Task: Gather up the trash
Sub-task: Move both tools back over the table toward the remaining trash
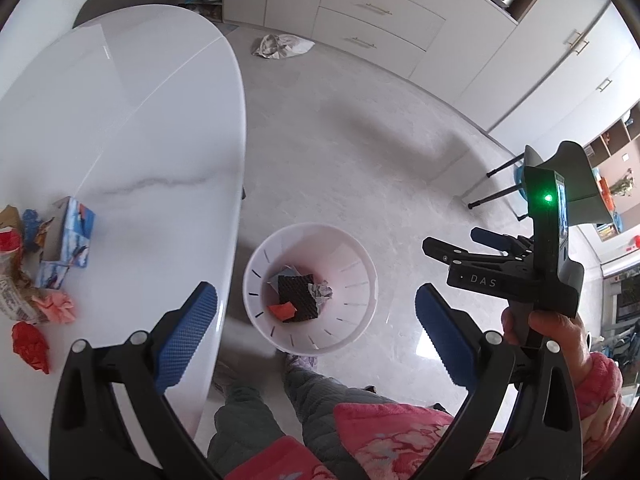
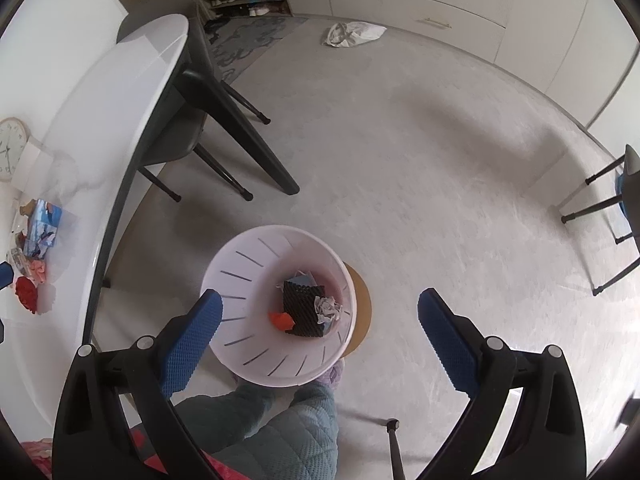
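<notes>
a pale kitchen floor [image 1: 360, 152] runs beside a white marble surface [image 1: 120, 120]. the white bin [image 1: 360, 280] on the floor holds a black foam pad [image 1: 296, 296], red scrap and grey paper. more crumpled trash [image 1: 30, 344] lies at the surface's near left edge. the left gripper [image 1: 316, 332] and right gripper [image 2: 320, 336] hang over the bin, both spread wide with nothing between the pads.

The left edge cuts off the litter [image 1: 24, 264] on the bench [image 1: 120, 128]; the foam [image 1: 296, 296] hides scraps beneath.
</notes>
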Available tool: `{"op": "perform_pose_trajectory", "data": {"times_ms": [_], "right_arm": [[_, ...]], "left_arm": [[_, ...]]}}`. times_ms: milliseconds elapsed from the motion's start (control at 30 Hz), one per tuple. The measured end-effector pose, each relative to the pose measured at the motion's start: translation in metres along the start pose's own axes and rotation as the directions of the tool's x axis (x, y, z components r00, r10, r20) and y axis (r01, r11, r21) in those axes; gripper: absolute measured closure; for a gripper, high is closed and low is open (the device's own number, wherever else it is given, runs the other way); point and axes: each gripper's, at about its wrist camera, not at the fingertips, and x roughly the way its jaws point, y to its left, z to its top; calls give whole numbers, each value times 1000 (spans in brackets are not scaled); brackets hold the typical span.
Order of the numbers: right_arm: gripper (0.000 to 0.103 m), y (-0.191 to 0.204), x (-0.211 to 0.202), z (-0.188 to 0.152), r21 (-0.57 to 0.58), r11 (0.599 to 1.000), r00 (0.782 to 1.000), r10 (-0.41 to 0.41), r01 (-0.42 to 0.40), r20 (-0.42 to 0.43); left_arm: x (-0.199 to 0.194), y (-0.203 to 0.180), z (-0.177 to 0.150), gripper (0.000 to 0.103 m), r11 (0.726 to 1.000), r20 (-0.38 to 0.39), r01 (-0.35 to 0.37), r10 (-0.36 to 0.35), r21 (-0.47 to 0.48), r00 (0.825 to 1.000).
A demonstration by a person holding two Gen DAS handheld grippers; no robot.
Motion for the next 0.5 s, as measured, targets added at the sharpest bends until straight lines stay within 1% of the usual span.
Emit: {"op": "perform_pose_trajectory", "data": {"times_ms": [300, 500], "right_arm": [[5, 27, -2, 10, -46, 999, 1000, 17, -17, 2], [5, 64, -9, 16, -104, 994, 999, 39, -37, 13]], "left_arm": [[-16, 21, -4, 8, 998, 22, -25, 26, -57, 999], [-35, 53, -13, 8, 989, 53, -65, 72, -132, 996]]}}
